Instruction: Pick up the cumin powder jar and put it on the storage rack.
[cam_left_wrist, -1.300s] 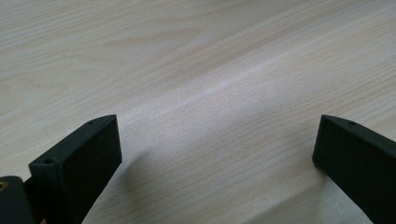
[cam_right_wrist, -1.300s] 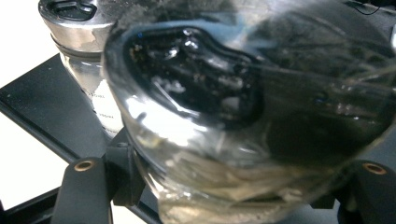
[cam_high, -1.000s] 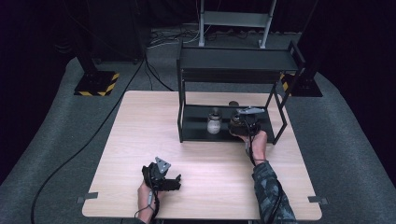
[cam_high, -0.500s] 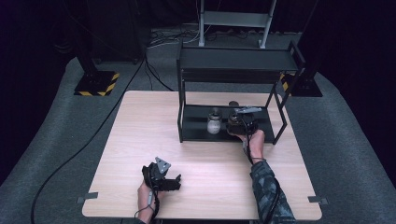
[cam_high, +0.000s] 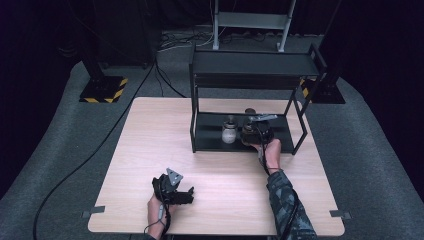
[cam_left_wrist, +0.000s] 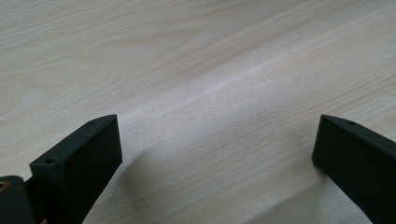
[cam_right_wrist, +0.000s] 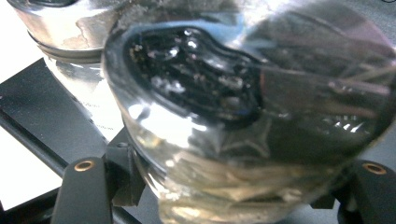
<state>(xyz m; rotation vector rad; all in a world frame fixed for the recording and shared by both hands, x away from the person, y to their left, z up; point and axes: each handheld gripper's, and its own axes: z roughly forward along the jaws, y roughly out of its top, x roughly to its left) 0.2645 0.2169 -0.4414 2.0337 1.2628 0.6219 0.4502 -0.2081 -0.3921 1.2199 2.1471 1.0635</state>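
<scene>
Fingers of the right gripper (cam_high: 256, 131) are clamped on a dark-filled glass jar (cam_right_wrist: 252, 126); in the right gripper view the jar sits between the two black fingers (cam_right_wrist: 84, 186), its clear wall bulging over them and its black contents showing through the glass. From the high view that jar (cam_high: 248, 134) stands on the lower shelf of a black two-tier rack (cam_high: 252, 65), which sits at the far edge of the worktop (cam_high: 150, 150), toward the far right corner. The right hand (cam_high: 270, 149) reaches in from the front of the rack, its patterned sleeve (cam_high: 286, 200) stretched across the worktop's right half.

Just beside the held jar, on its left and on the same shelf, stands a second jar with pale contents (cam_high: 229, 131); the right gripper view shows it close behind the held one, but whether the two touch cannot be told.

Fingers of the left gripper (cam_high: 184, 196) stand wide apart with nothing between them; the left gripper view shows bare pale wood between the two black fingers (cam_left_wrist: 79, 163). That gripper rests in the left hand (cam_high: 156, 210) near the near edge of the worktop, left of its middle, well apart from the rack.
</scene>
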